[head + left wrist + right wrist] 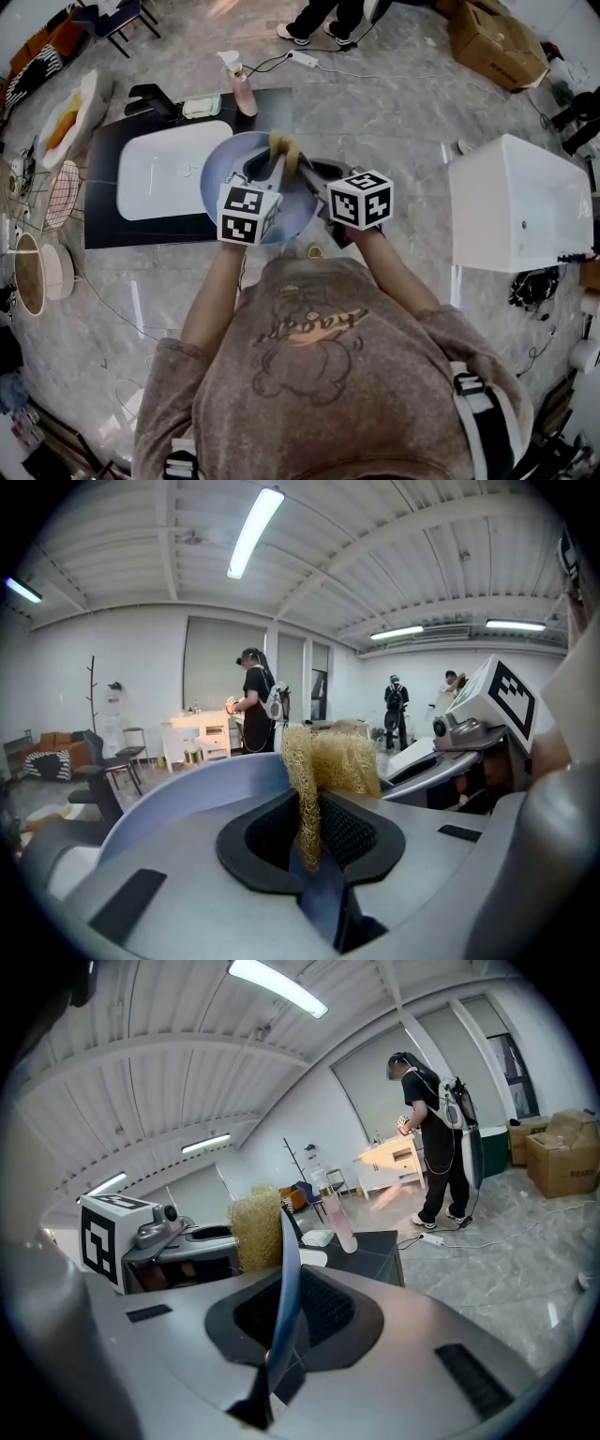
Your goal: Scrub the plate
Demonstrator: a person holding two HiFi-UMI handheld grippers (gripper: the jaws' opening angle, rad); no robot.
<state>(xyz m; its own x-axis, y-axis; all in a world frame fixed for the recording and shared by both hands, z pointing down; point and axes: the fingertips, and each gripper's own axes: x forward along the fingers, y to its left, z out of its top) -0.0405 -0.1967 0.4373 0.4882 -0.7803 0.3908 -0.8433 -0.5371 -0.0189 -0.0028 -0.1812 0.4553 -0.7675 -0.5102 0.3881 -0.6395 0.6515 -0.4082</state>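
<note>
A pale lavender plate [228, 176] is held on edge over the sink counter. My right gripper [312, 174] is shut on its rim; in the right gripper view the plate [285, 1269] runs edge-on between the jaws of my right gripper [286, 1314]. My left gripper [281, 161] is shut on a yellowish mesh scrubber [284, 147]. In the left gripper view the scrubber [330, 761] sticks up from my left gripper [309, 825], beside the plate's face [187, 789]. From the right gripper view the scrubber [255, 1228] lies against the plate's left side.
A white sink [169, 171] sits in a black counter [103, 202] with a black faucet [150, 97], a soap dish [202, 106] and a pink pump bottle [243, 89]. A white tub [520, 202] stands at right, a cardboard box [497, 42] beyond. A person's feet [319, 30] show at the top.
</note>
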